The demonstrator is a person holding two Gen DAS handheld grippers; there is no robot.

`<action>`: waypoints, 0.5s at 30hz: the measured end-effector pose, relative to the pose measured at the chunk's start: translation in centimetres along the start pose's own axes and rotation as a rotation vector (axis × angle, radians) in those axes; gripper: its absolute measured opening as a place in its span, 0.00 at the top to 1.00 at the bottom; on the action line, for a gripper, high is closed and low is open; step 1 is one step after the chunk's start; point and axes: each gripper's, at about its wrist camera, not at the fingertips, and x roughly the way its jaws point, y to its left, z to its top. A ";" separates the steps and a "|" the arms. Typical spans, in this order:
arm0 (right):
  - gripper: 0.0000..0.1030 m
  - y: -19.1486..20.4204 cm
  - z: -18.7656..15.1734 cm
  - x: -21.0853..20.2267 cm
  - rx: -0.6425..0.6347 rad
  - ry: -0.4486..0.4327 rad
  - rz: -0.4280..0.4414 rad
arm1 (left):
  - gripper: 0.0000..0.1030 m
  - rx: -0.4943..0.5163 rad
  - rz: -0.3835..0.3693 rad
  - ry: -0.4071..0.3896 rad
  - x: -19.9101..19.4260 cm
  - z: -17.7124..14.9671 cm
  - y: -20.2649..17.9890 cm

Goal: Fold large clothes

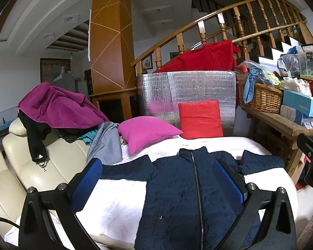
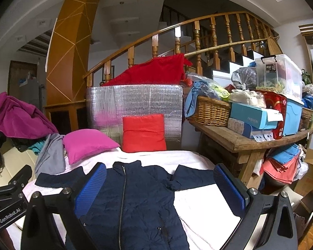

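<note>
A navy quilted zip jacket [image 1: 177,189] lies flat, front up, on the white sheet [image 1: 114,208], both sleeves spread sideways. It also shows in the right wrist view [image 2: 139,200]. My left gripper [image 1: 158,170] is open and empty, held above the jacket's chest. My right gripper [image 2: 159,179] is open and empty, held above the jacket's right side and right sleeve [image 2: 194,177]. The left gripper's body [image 2: 8,200] shows at the left edge of the right wrist view.
A magenta pillow [image 1: 146,133] and a red pillow [image 1: 200,118] sit behind the jacket. A grey garment [image 1: 106,143] and a purple garment [image 1: 56,106] lie on the cream sofa [image 1: 31,170] at left. A cluttered wooden bench [image 2: 246,139] stands at right.
</note>
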 end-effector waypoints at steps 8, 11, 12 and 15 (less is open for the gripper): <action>0.00 0.2 0.2 4.7 -0.019 0.044 -0.022 | 0.00 0.004 0.011 0.070 5.7 -0.6 -0.8; 0.00 0.0 0.0 7.5 -0.018 0.064 -0.029 | 0.00 0.009 0.019 0.124 9.4 -1.4 -1.4; 0.00 -0.4 -0.2 8.8 -0.010 0.078 -0.027 | 0.00 0.007 0.013 0.148 10.7 -1.8 -1.6; 0.00 -2.2 -1.3 12.9 0.038 0.135 0.001 | 0.00 0.011 -0.001 0.261 16.7 -4.1 -2.3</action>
